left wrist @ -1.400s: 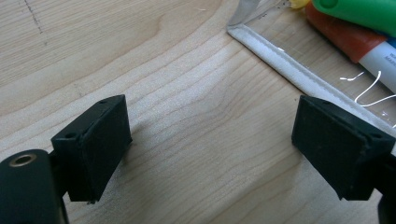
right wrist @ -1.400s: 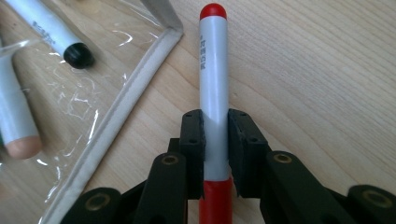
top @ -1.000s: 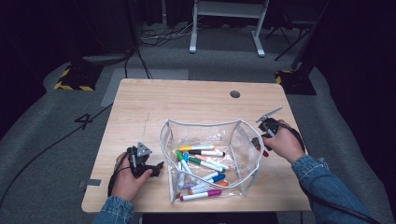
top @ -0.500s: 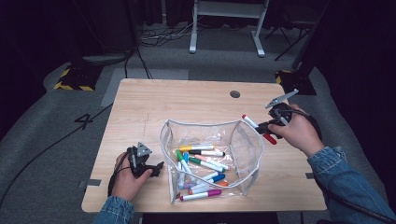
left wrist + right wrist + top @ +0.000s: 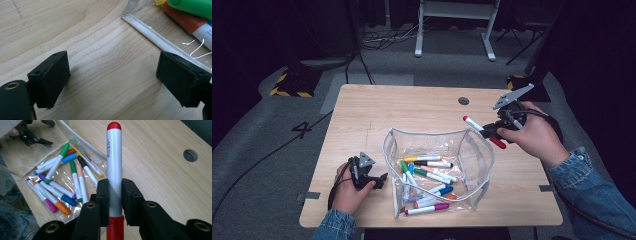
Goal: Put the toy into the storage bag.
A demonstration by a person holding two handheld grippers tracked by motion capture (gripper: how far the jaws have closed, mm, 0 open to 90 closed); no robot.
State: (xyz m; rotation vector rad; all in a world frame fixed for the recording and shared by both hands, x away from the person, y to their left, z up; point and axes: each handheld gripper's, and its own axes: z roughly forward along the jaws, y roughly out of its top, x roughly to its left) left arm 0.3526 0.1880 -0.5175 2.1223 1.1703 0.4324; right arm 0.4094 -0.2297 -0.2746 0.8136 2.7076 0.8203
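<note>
While my left gripper (image 5: 379,179) rests on the table (image 5: 412,107) with its jaws spread wide and nothing between them — just beside the clear pouch (image 5: 472,150) of markers (image 5: 432,176) — my right gripper (image 5: 490,131) hangs above the pouch's right side, clamped on a red-capped white marker (image 5: 484,132).

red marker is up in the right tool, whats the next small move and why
Probably carry the red marker left over the clear pouch's open mouth and lower it in. The right tool is shut on it beside the pouch, where the other markers already lie.
</note>
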